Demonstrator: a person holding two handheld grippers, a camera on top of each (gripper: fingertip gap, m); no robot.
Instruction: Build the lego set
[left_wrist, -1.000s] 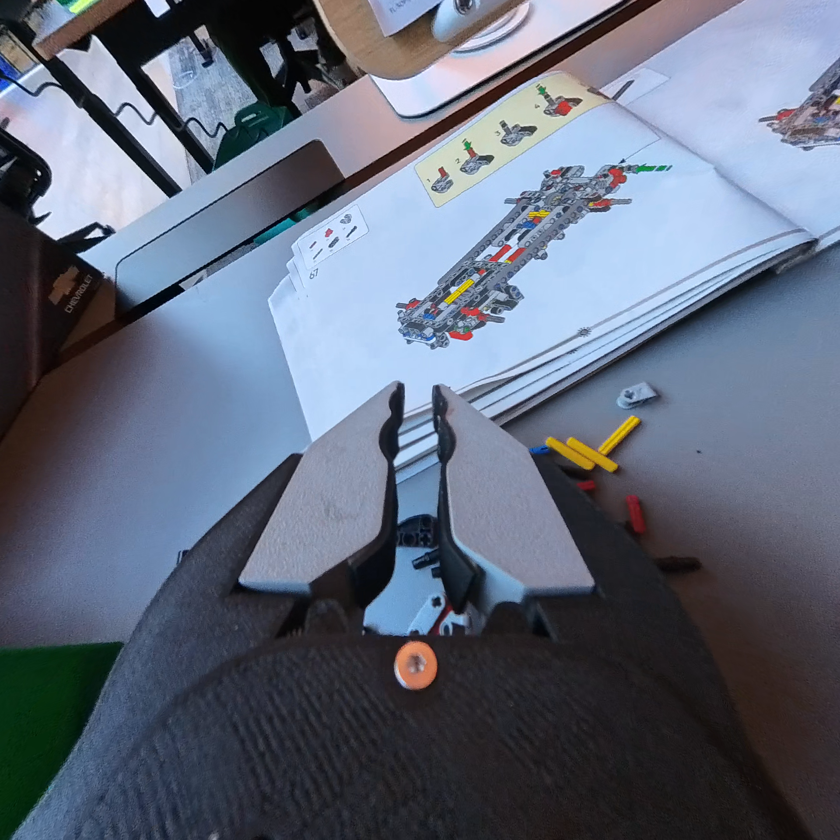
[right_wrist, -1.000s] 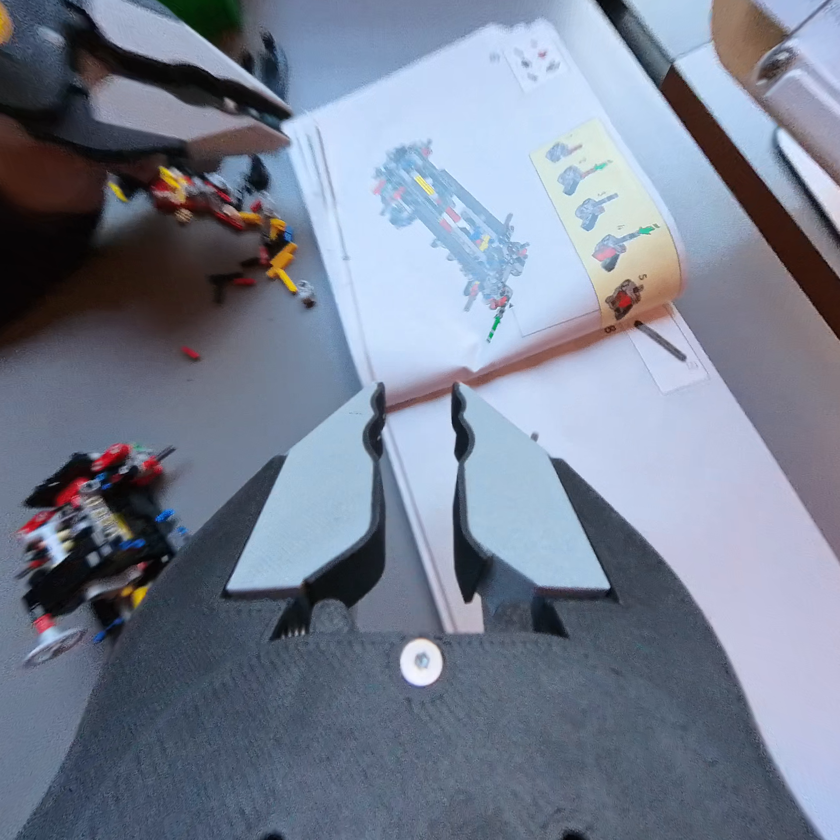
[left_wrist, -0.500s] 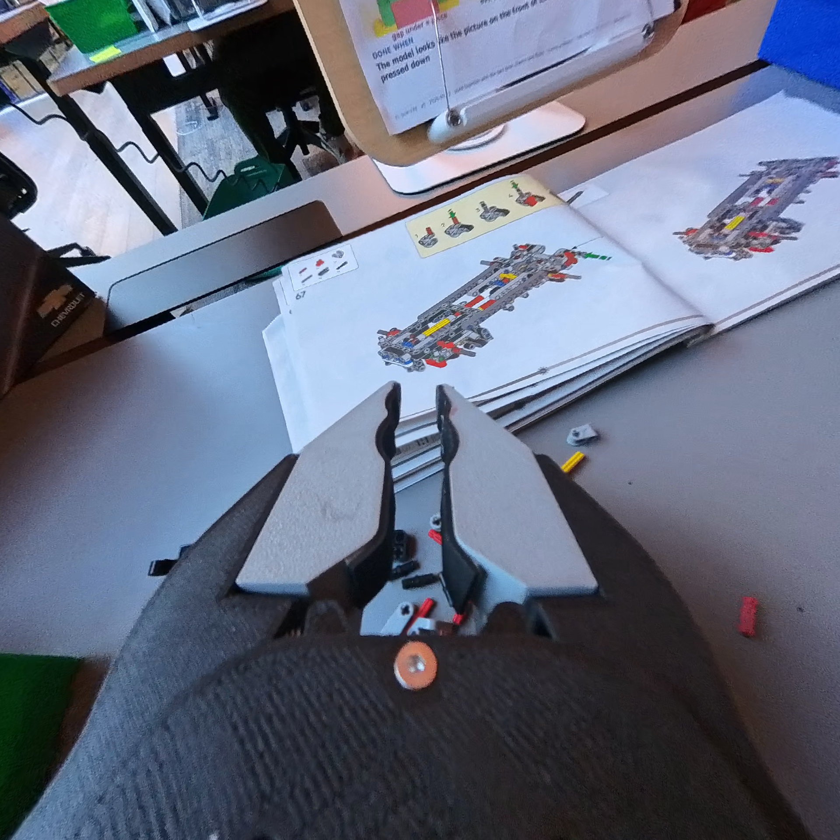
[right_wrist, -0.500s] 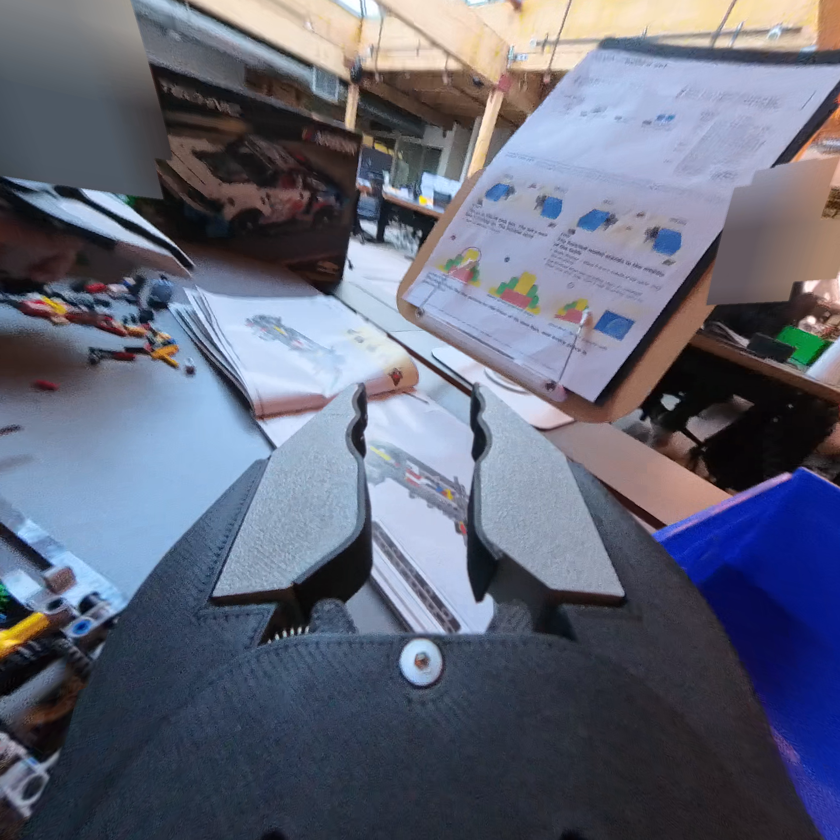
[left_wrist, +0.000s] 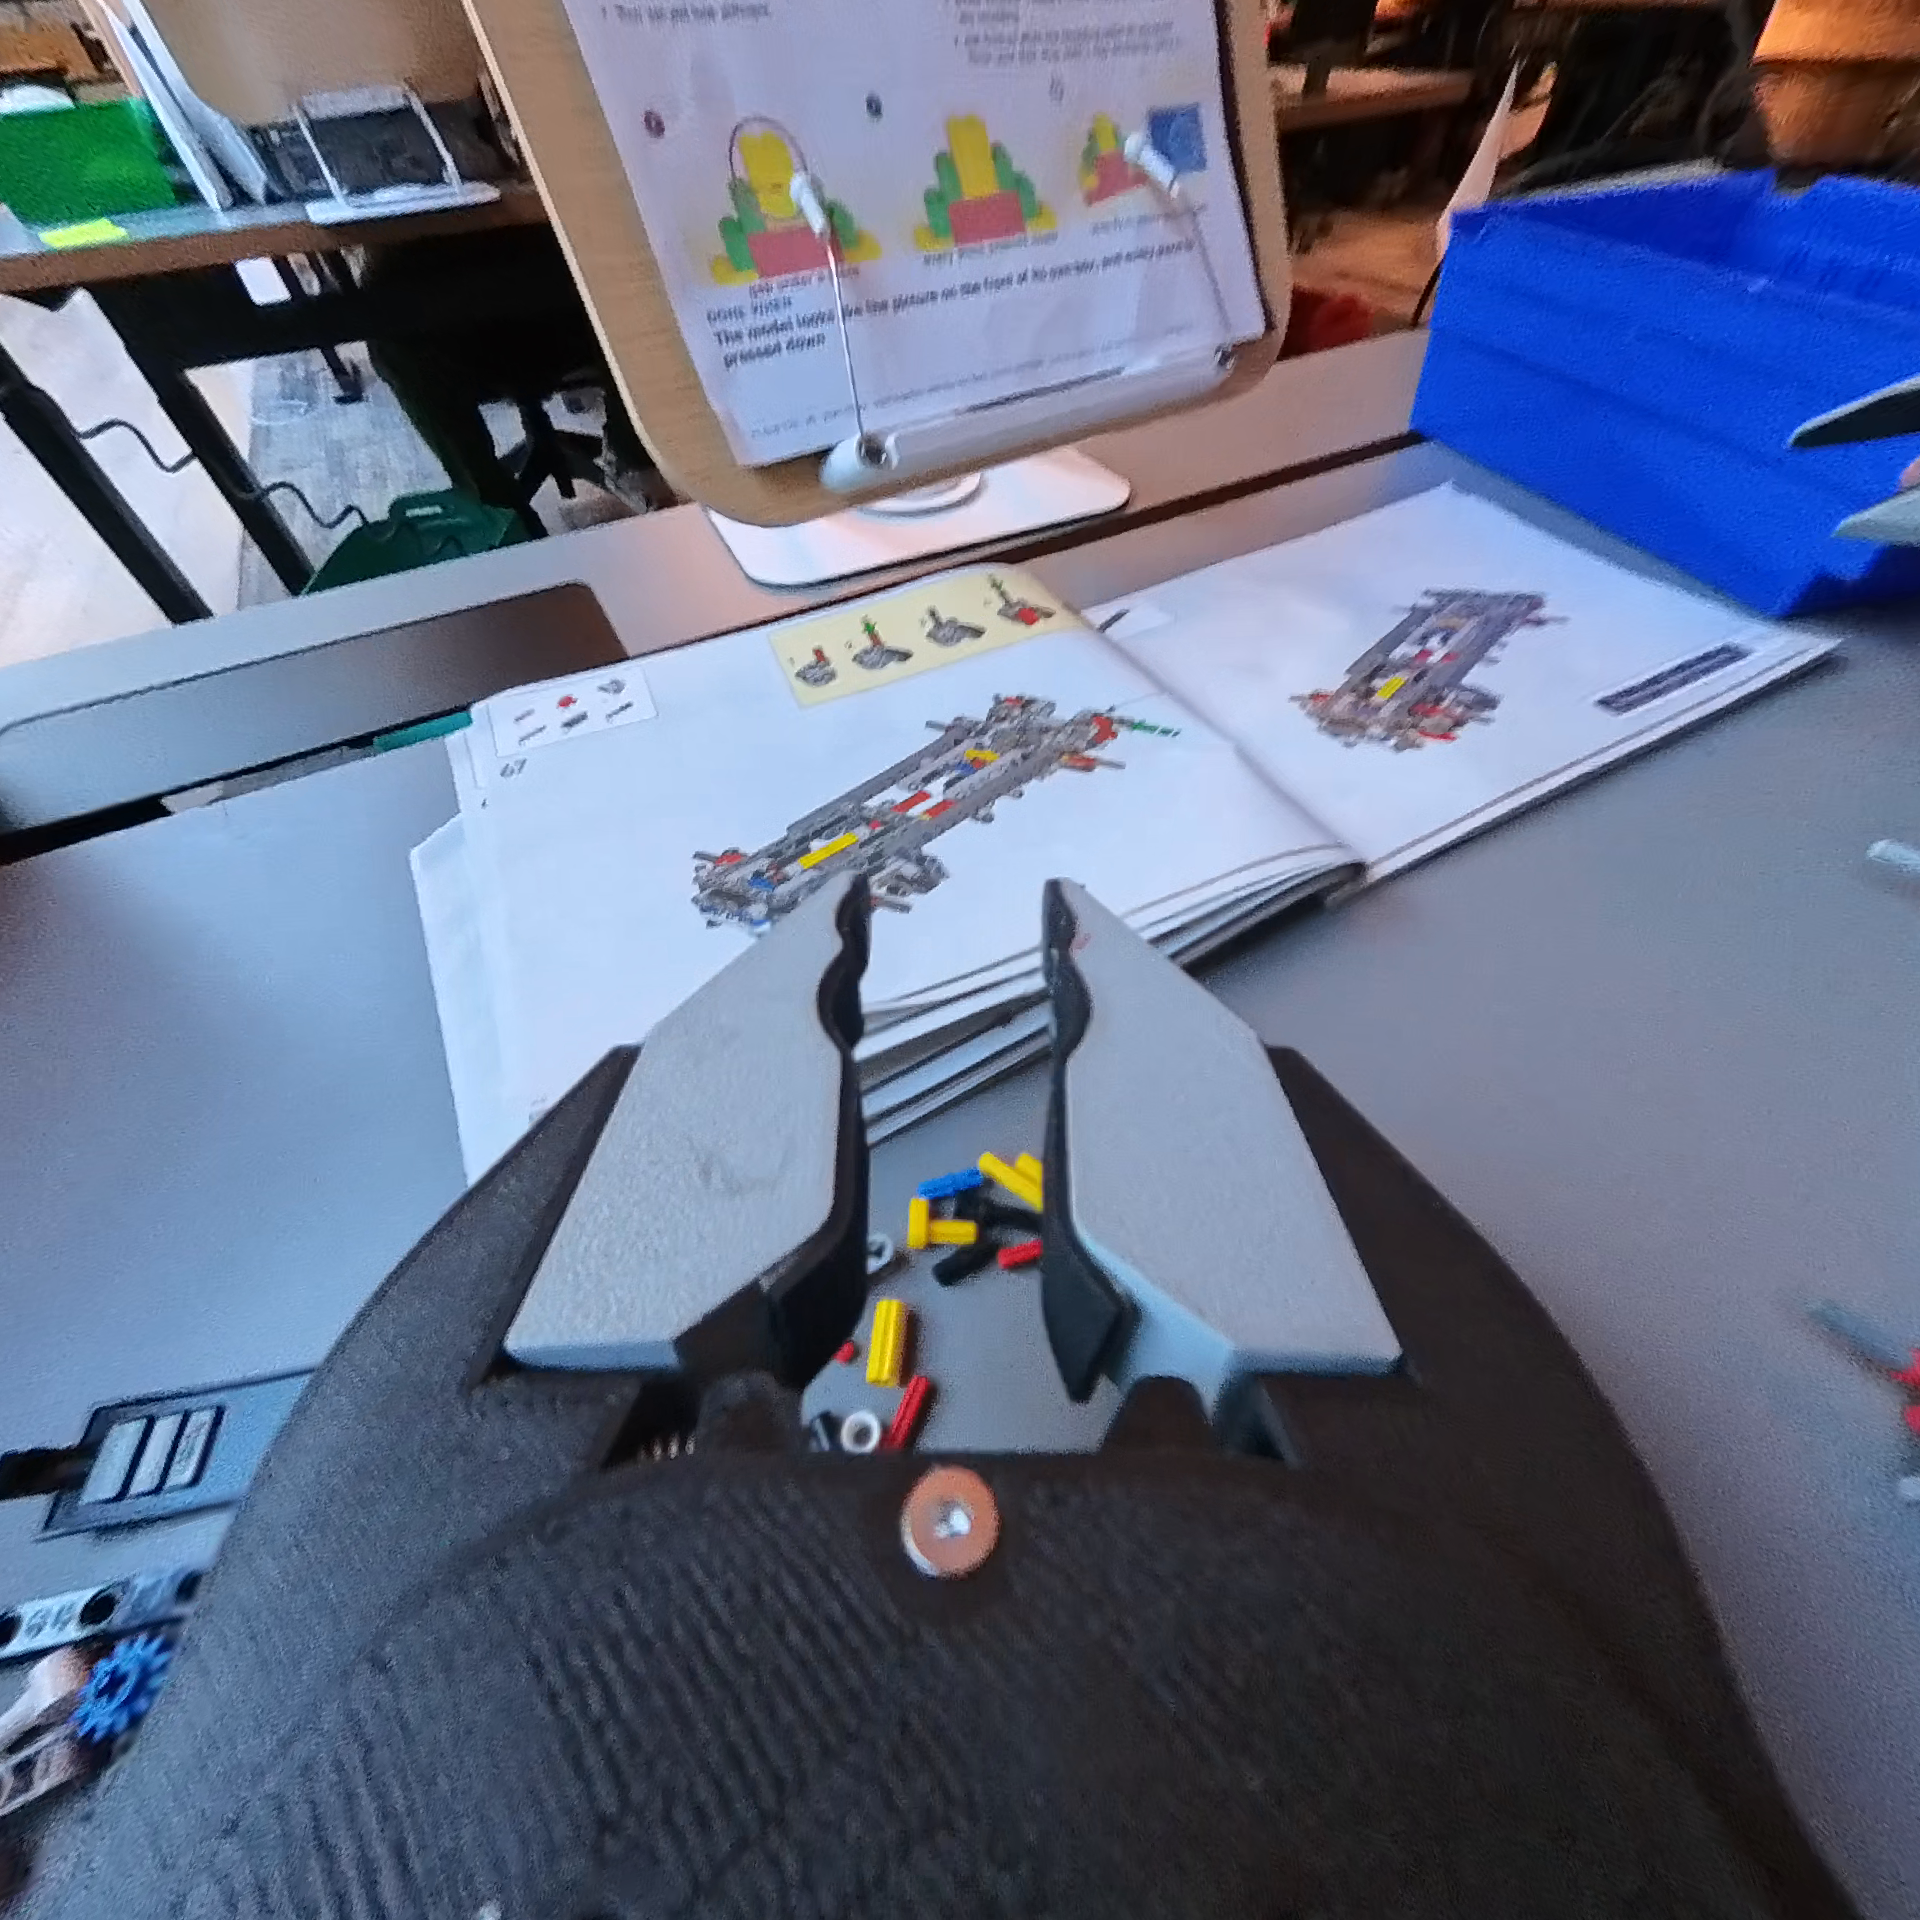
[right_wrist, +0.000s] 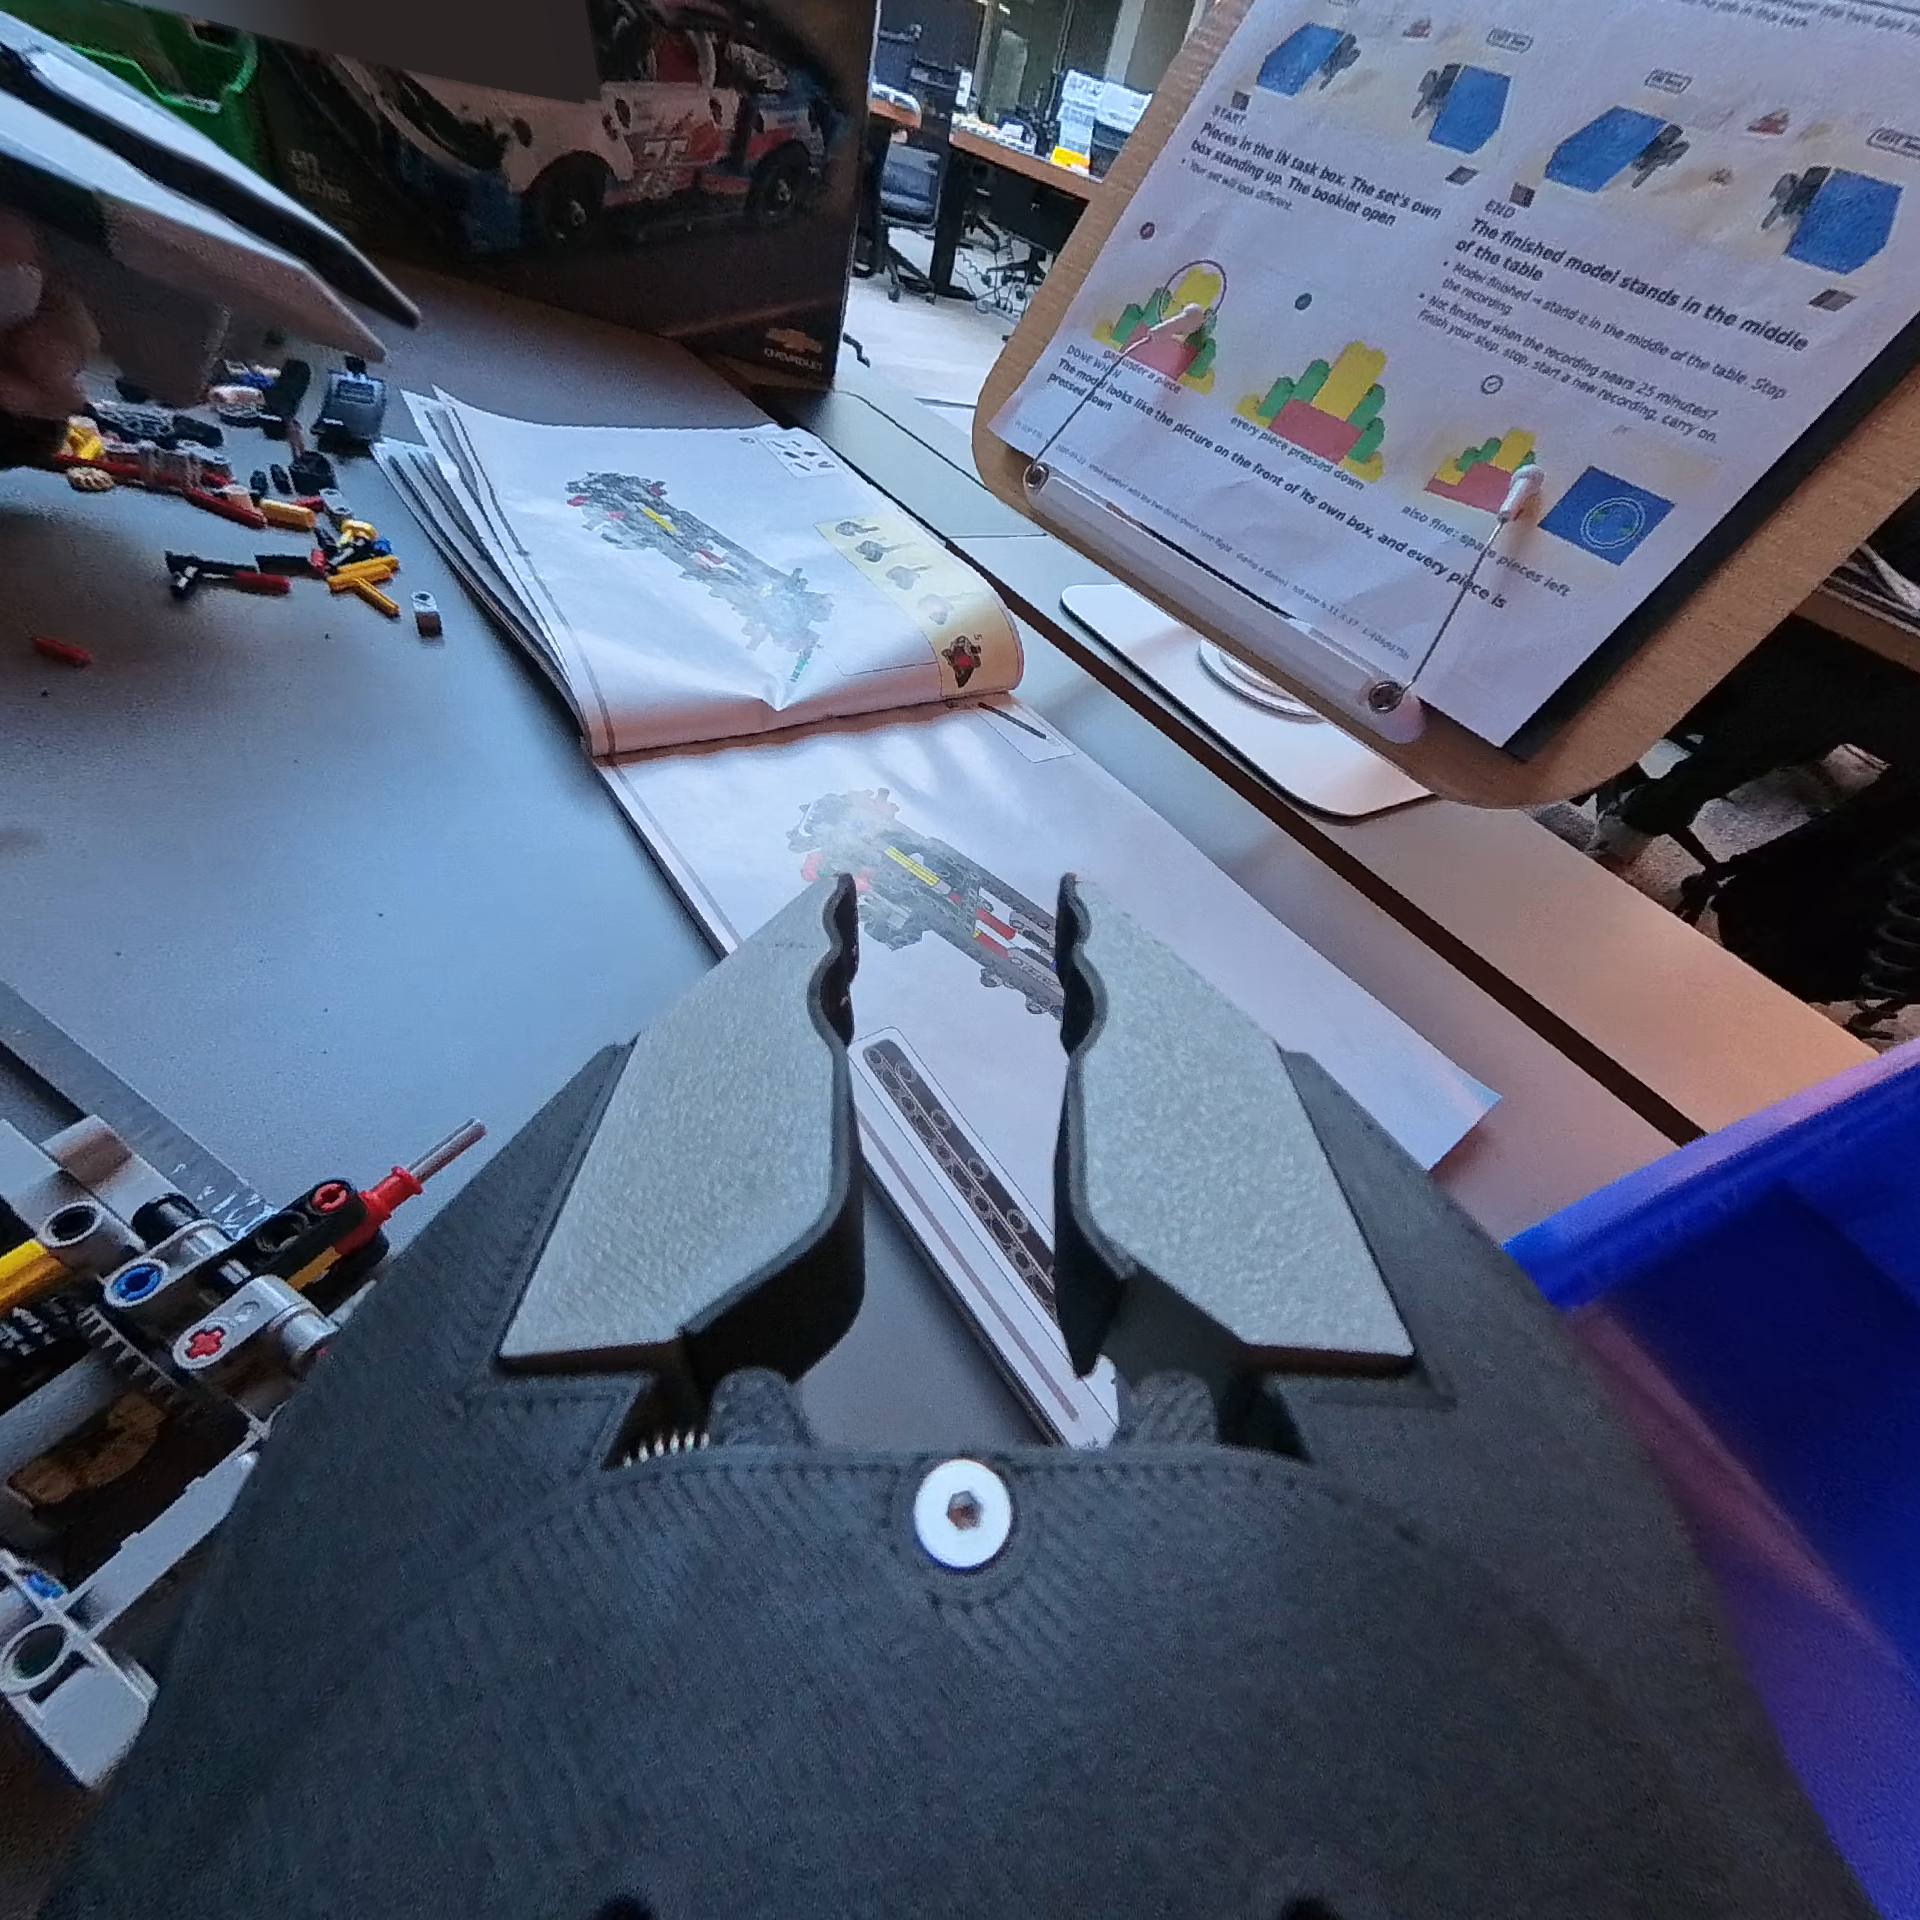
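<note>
Both grippers, left and right, gape empty above the open booklet mid-table; loose pins under the left could scatter toward the table's near edge if brushed.

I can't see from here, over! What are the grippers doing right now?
Left gripper open, empty, above loose pieces beside booklet. Right gripper open, empty, over booklet's right page. Blue bin close on its right.

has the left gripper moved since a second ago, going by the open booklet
Yes. The left gripper has pulled back and tilted up from the booklet, and its jaws stand wider apart, empty.
</note>
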